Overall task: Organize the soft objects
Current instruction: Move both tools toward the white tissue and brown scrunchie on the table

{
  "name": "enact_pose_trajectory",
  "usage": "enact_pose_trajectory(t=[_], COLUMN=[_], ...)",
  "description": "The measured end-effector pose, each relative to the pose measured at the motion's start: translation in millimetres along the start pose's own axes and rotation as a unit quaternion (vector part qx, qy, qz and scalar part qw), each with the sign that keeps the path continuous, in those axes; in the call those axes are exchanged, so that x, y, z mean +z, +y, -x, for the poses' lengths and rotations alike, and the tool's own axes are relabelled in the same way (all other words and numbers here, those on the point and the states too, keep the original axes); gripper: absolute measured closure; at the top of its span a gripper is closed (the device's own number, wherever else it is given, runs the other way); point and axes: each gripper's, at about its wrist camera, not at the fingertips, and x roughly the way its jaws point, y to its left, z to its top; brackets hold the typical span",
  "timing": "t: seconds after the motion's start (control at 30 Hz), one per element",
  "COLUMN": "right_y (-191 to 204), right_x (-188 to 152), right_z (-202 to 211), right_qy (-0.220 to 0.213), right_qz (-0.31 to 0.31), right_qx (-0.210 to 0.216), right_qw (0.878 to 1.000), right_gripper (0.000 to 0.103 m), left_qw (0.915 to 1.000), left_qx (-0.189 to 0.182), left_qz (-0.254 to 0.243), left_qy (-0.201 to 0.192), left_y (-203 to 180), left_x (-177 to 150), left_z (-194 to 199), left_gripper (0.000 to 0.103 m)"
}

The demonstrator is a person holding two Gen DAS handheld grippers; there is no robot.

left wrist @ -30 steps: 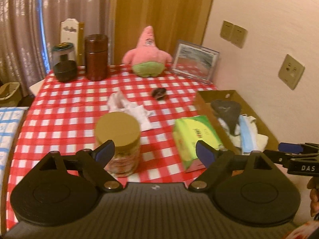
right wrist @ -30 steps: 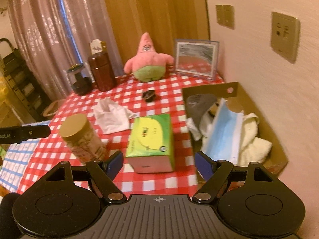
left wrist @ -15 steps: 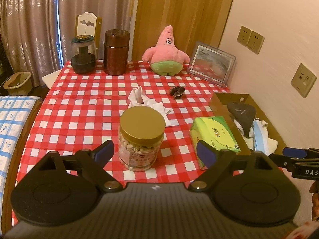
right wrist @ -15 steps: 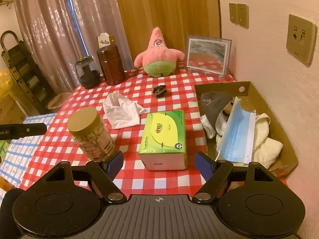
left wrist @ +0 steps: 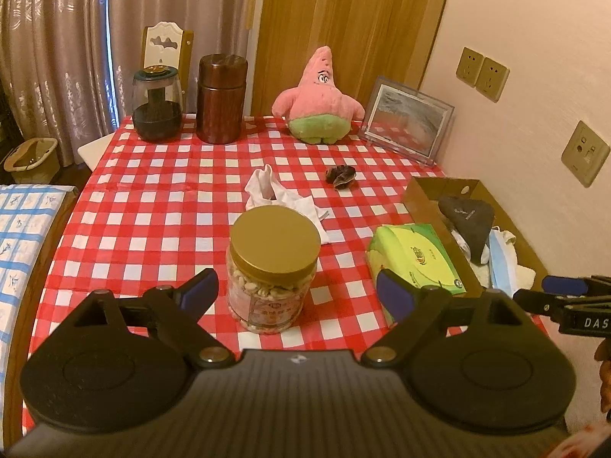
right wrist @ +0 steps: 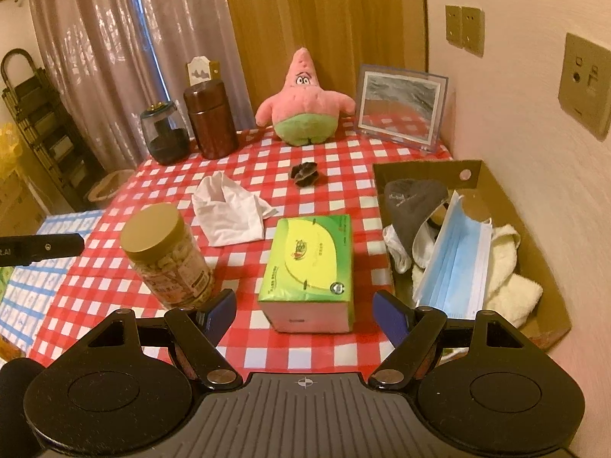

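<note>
A pink starfish plush (left wrist: 319, 99) (right wrist: 303, 103) sits at the table's far side. A crumpled white cloth (left wrist: 280, 200) (right wrist: 229, 210) lies mid-table, and a small dark scrunchie (left wrist: 340, 176) (right wrist: 304, 173) lies beyond it. The cardboard box (left wrist: 422, 200) (right wrist: 534, 267) on the right holds a dark cap (right wrist: 412, 202), a blue face mask (right wrist: 452, 263) and white towels (right wrist: 508, 263). My left gripper (left wrist: 296, 292) hangs open over the near edge, behind the nut jar (left wrist: 273, 267). My right gripper (right wrist: 305, 311) is open and empty, just short of the green tissue pack (right wrist: 311, 263).
A glass canister (left wrist: 157, 105), a brown wooden canister (left wrist: 221, 99) and a framed picture (left wrist: 406, 124) stand along the far edge. The wall with sockets (right wrist: 584, 84) runs close along the right. A blue-checked surface (left wrist: 23, 236) lies left of the table.
The left wrist view has shifted, so the jar now sits between the left fingers rather than by the left one. The right gripper has barely moved. Both stay open.
</note>
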Motion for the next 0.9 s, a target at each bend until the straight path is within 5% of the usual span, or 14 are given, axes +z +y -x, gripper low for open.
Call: enact_pose_trajectory(t=[0.47, 0.9], right_y=[-3.5, 5.3], right_x=[48.9, 106.4], right_z=[-37.3, -121.9], right_qy=[-0.003, 0.027], right_qz=[0.054, 0.153], right_qx=[-0.004, 0.014], right_qw=[0.999, 0.988], right_gripper=[0.025, 0.025], left_qw=[0.9984, 0.9849], left_qx=[-0.007, -0.022], left_qz=[-0.056, -0.153], left_qy=[-0.006, 0.077], left_y=[27.1, 52.0], left_x=[77.4, 128.2], left_z=[-43.3, -161.3], left_gripper=[0.015, 0.015])
